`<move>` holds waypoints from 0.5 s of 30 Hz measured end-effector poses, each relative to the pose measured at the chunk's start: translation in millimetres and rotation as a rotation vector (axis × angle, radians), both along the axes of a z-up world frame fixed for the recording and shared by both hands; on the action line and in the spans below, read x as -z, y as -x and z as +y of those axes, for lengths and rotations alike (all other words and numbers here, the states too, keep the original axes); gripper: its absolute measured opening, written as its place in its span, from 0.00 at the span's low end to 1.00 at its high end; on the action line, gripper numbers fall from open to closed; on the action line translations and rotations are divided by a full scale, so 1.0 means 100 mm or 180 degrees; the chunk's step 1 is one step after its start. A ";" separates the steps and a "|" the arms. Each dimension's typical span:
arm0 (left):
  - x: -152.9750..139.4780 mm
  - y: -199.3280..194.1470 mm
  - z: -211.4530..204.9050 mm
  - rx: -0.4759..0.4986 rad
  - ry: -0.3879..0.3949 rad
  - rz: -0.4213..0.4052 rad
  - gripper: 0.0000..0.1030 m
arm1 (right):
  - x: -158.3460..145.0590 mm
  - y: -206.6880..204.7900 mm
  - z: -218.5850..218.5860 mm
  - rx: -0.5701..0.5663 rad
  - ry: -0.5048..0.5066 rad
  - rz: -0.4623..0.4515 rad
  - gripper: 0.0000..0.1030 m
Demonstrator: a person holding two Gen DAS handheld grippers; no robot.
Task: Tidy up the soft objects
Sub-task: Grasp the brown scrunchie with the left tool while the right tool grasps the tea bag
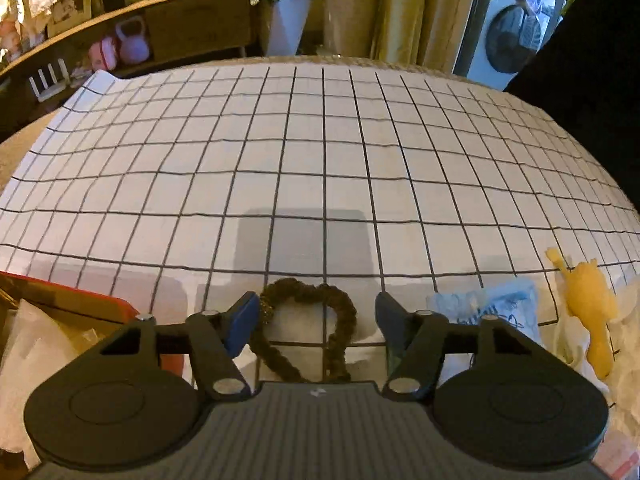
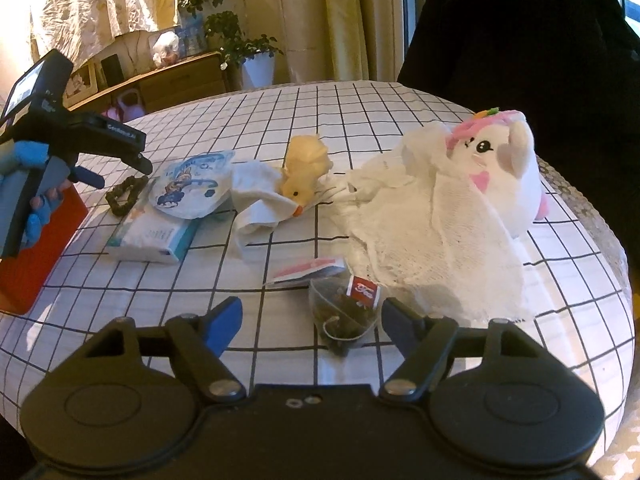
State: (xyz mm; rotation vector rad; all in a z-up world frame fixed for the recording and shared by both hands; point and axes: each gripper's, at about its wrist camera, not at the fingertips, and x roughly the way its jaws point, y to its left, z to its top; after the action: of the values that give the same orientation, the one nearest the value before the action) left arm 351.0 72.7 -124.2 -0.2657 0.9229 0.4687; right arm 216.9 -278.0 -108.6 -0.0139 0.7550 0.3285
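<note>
Here, a dark braided loop (image 1: 312, 320) is framed on the checked cloth (image 1: 304, 152) by the unclenched left gripper (image 1: 316, 320); rightward, a tea bag (image 2: 344, 316) is straddled, ungrasped, by the right gripper (image 2: 312, 320).

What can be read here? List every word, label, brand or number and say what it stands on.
Nothing reads with certainty.
Red tag of the tea bag: white script, perhaps "Tea", unsure.
Body of the left gripper, seen from the right wrist: white lettering, too blurred.
Tissue pack: print too small.
Blue cartoon packet: lettering blurred.
Pink-and-white wrapper: nothing legible.
</note>
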 end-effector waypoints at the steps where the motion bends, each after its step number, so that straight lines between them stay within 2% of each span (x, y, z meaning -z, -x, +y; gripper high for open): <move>1: 0.01 -0.02 -0.01 0.0004 -0.0050 0.0022 0.61 | 0.01 -0.01 0.00 -0.0002 0.0000 0.0005 0.73; 9: 0.01 -0.10 0.07 -0.0058 -0.0041 0.0022 0.59 | 0.07 -0.08 0.03 0.0012 0.0074 0.0061 0.71; 11: 0.01 -0.11 0.08 -0.0016 -0.0157 0.0056 0.46 | 0.09 -0.10 0.04 0.0042 0.0092 0.0076 0.65; 13: 0.04 -0.13 0.14 0.0011 -0.0216 0.0077 0.41 | 0.10 -0.11 0.04 0.0068 0.0120 0.0078 0.58; 15: 0.04 -0.11 0.12 0.0061 -0.0265 0.0070 0.31 | 0.11 -0.12 0.05 0.0096 0.0155 0.0081 0.55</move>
State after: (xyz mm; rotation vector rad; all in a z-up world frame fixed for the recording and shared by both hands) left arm 362.1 84.9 -128.3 -0.1764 0.9245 0.4921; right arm 228.7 -273.3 -119.6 -0.0444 0.7877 0.2820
